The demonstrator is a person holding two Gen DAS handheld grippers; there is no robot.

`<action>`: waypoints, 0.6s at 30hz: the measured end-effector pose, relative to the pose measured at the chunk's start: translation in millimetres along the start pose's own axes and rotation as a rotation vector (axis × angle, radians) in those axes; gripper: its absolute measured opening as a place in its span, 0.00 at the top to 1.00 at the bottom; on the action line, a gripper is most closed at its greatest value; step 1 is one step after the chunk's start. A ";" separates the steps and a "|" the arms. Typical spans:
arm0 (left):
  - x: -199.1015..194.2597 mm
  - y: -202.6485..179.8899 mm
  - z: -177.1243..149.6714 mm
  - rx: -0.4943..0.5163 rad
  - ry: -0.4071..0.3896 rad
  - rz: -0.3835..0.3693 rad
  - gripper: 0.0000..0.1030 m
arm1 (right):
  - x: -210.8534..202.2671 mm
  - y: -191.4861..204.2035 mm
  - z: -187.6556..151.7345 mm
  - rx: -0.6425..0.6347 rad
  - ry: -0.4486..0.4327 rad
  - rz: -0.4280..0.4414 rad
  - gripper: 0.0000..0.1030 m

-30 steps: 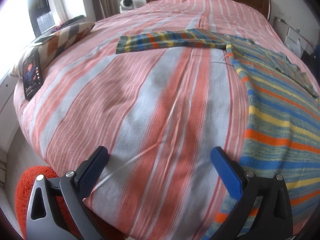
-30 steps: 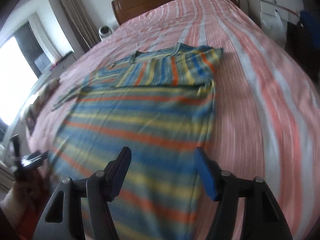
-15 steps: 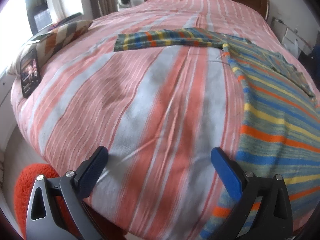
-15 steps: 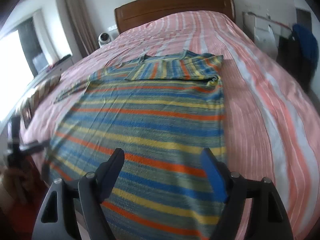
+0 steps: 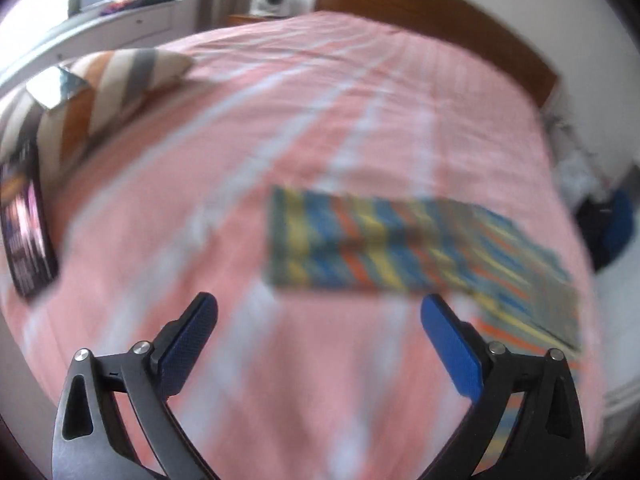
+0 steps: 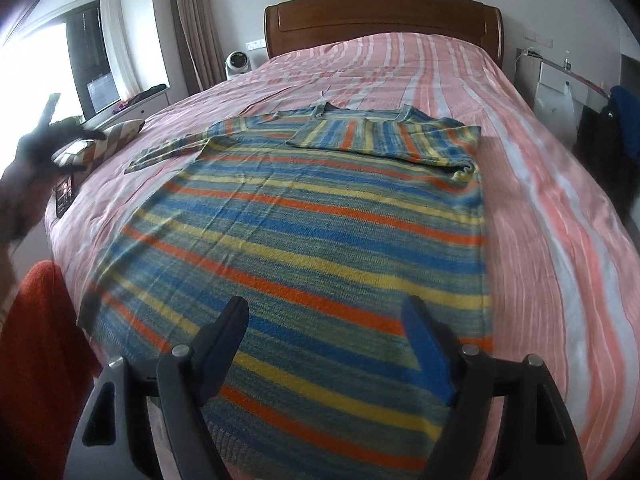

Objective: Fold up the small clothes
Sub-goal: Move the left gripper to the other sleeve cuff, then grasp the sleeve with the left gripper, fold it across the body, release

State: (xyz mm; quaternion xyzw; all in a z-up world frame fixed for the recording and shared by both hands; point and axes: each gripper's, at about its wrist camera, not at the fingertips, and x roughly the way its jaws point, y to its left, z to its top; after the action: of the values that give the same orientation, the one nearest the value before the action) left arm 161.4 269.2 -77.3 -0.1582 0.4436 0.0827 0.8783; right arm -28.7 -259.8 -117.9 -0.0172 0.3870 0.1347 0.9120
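Note:
A striped sweater (image 6: 320, 216) in blue, yellow, orange and green lies flat on the pink striped bed (image 6: 560, 200). Its right sleeve is folded across the chest; its left sleeve (image 6: 172, 152) lies stretched out to the left. My right gripper (image 6: 326, 320) is open and empty, hovering over the sweater's hem. My left gripper (image 5: 318, 312) is open and empty above the bedspread, just short of the outstretched sleeve (image 5: 360, 252), which is blurred in the left wrist view. The left gripper also shows in the right wrist view (image 6: 44, 132), far left and blurred.
A striped pillow (image 5: 104, 92) and a phone (image 5: 24, 220) lie at the bed's left edge. An orange fabric item (image 6: 36, 340) sits at the bed's near left corner. The wooden headboard (image 6: 380, 16) is at the back, with furniture and a blue item (image 6: 624, 120) on the right.
My left gripper has swung up and forward toward the outstretched sleeve. My right gripper has steadied over the hem. Both stay open.

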 end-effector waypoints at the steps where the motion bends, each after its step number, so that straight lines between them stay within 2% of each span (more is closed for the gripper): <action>1: 13.8 2.8 7.7 0.010 0.021 0.031 0.04 | 0.1 0.0 -0.8 0.000 0.002 -0.001 0.24; 2: 33.3 4.4 16.7 0.022 0.058 0.061 0.06 | 0.3 -0.1 -1.4 0.000 0.005 -0.002 0.24; 4: 62.2 4.9 24.9 0.027 0.118 0.093 0.19 | 1.0 0.0 -2.7 -0.004 0.013 -0.010 0.24; 5: 69.8 4.7 25.7 0.021 0.132 0.102 0.21 | 1.4 -0.1 -3.4 -0.006 0.017 -0.015 0.24; 8: 92.4 -0.8 24.3 -0.006 0.144 0.110 0.39 | 3.4 0.0 -5.4 -0.014 0.030 -0.026 0.24; 9: 92.8 -5.8 23.2 0.009 0.124 0.114 0.65 | 4.6 -0.4 -6.0 -0.014 0.034 -0.028 0.24; 10: 92.7 -10.5 22.9 0.026 0.117 0.112 0.98 | 5.4 -1.1 -6.3 -0.012 0.037 -0.027 0.24; 12: 87.2 -21.1 25.6 0.053 0.107 0.133 0.99 | 7.1 -3.4 -6.5 -0.003 0.038 -0.018 0.24; 14: 71.7 -39.6 32.7 0.107 0.062 0.132 0.99 | 6.5 -4.1 -5.8 0.003 0.030 -0.007 0.24; 18: 18.2 -101.0 50.4 0.239 -0.057 0.059 0.99 | 4.1 -4.5 -5.0 0.009 0.013 0.020 0.24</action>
State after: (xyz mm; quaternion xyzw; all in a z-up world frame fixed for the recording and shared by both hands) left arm 239.1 192.5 -43.2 -0.0369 0.4295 0.0594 0.9003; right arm -28.3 -263.9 -124.7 -0.0103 0.3937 0.1419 0.9082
